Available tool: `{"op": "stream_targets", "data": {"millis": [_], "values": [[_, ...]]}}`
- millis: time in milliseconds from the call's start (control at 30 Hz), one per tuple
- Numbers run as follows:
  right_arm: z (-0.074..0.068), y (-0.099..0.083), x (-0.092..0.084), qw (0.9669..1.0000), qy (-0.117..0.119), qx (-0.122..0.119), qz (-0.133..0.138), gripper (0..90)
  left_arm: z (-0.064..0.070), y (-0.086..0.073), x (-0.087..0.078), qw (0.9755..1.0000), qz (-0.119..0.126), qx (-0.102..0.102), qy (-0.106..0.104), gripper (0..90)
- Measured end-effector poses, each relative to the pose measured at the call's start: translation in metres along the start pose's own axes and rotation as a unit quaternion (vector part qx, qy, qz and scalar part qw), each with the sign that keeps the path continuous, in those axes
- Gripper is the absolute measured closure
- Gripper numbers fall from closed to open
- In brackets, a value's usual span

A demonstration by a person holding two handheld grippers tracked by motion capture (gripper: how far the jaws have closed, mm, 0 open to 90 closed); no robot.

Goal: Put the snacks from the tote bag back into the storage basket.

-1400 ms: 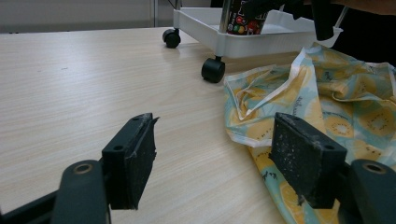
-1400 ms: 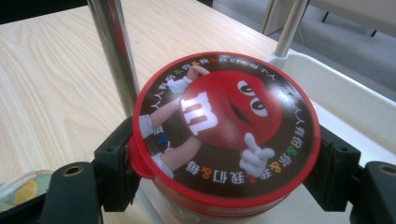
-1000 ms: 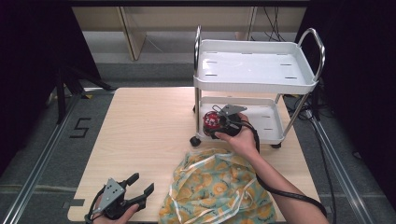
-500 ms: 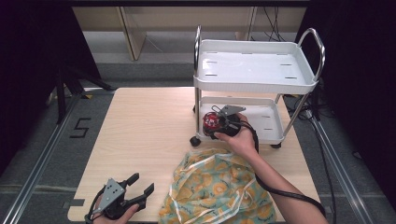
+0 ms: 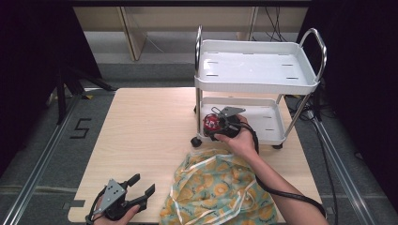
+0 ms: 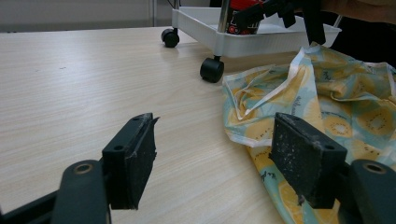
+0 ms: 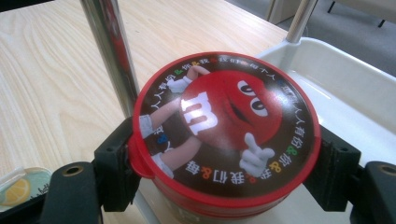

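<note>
High view first: taking the white cart (image 5: 256,84) as our landmark, we see the left tool (image 5: 133,194) far to its left and nearer us, at the desk's (image 5: 145,126) front edge, held in a hand (image 5: 112,216). Its jaws stand wide apart with nothing between them; in the left gripper view they hover just over the bare wood, the left tool (image 6: 212,156) pointing toward the cart's castors (image 6: 211,70).

Moving right, a yellow-and-teal fruit-print cloth (image 5: 218,192) lies crumpled on the desk in front of the cart, its edge close to the front castor.

Further right, the right tool (image 5: 217,124) reaches into the cart's lower tray (image 5: 270,122), at the tray's left end beside the chrome post (image 7: 109,51). In the right gripper view we see its jaws pressed against both sides of a red candy tub (image 7: 224,126) with a cartoon lid. We cannot tell whether the tub's base touches the tray. The right hand (image 5: 241,140) and forearm cross over the cloth.
</note>
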State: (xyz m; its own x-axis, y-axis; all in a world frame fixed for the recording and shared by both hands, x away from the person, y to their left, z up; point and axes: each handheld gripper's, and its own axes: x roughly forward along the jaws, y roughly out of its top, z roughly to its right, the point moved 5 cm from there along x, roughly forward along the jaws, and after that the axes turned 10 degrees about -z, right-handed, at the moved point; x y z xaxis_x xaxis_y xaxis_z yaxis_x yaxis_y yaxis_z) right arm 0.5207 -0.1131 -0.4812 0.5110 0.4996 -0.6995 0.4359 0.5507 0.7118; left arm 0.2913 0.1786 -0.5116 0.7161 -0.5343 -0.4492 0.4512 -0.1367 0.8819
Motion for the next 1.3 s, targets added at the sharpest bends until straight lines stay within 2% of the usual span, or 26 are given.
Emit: {"op": "stream_targets", "data": {"millis": [33,67,167,200,400,433,500,533,567,667,1133,1267,1300], "values": [[-0.0001,-0.0001,0.0003,1.0000,0.000,0.000,0.000,26.2,0.0000,-0.0001,0.0000,1.0000,0.000,0.000,0.000,30.0],[-0.0023,-0.0007,-0.0006,0.9999,0.006,0.009,-0.002,26.2,0.0000,-0.0001,0.0000,1.0000,-0.001,0.000,0.000,30.0],[-0.0012,-0.0011,0.0015,1.0000,0.006,0.003,-0.002,26.2,0.0000,-0.0001,0.0000,1.0000,0.000,0.000,0.000,30.0],[-0.0024,-0.0021,0.0003,0.9999,0.006,0.010,-0.005,26.2,0.0000,-0.0001,-0.0001,1.0000,0.000,0.000,0.000,30.0],[-0.0028,-0.0029,0.0037,0.9999,0.010,0.009,-0.007,26.1,0.0001,0.0000,0.0004,1.0000,-0.001,0.003,-0.002,30.1],[-0.0021,-0.0030,0.0045,0.9999,0.009,0.002,-0.007,26.1,0.0004,-0.0001,0.0003,1.0000,0.000,-0.001,0.000,30.1],[-0.0047,-0.0034,0.0035,0.9997,0.013,0.017,-0.009,26.1,0.0001,-0.0001,0.0003,1.0000,-0.001,0.000,0.000,30.0],[-0.0029,-0.0038,0.0045,0.9998,0.011,0.011,-0.007,26.1,0.0001,-0.0002,0.0003,1.0000,-0.001,0.000,0.000,30.0],[-0.0025,-0.0046,0.0049,0.9998,0.005,0.016,-0.013,26.1,0.0002,-0.0001,0.0003,1.0000,-0.001,0.000,-0.001,30.0],[-0.0011,-0.0039,0.0058,0.9999,0.005,0.003,-0.009,26.1,0.0002,-0.0002,0.0003,1.0000,-0.001,0.000,0.000,30.0],[-0.0015,-0.0046,0.0054,0.9999,0.012,0.007,-0.008,25.4,0.0001,-0.0002,0.0004,1.0000,-0.003,0.004,-0.001,30.0],[-0.0016,-0.0047,0.0052,0.9998,0.015,0.004,-0.011,22.5,0.0001,-0.0003,0.0004,1.0000,-0.003,0.004,-0.002,29.9],[-0.0030,-0.0049,0.0041,0.9997,0.015,0.015,-0.013,20.7,0.0002,-0.0003,0.0004,1.0000,-0.003,0.003,-0.002,29.9]]}}
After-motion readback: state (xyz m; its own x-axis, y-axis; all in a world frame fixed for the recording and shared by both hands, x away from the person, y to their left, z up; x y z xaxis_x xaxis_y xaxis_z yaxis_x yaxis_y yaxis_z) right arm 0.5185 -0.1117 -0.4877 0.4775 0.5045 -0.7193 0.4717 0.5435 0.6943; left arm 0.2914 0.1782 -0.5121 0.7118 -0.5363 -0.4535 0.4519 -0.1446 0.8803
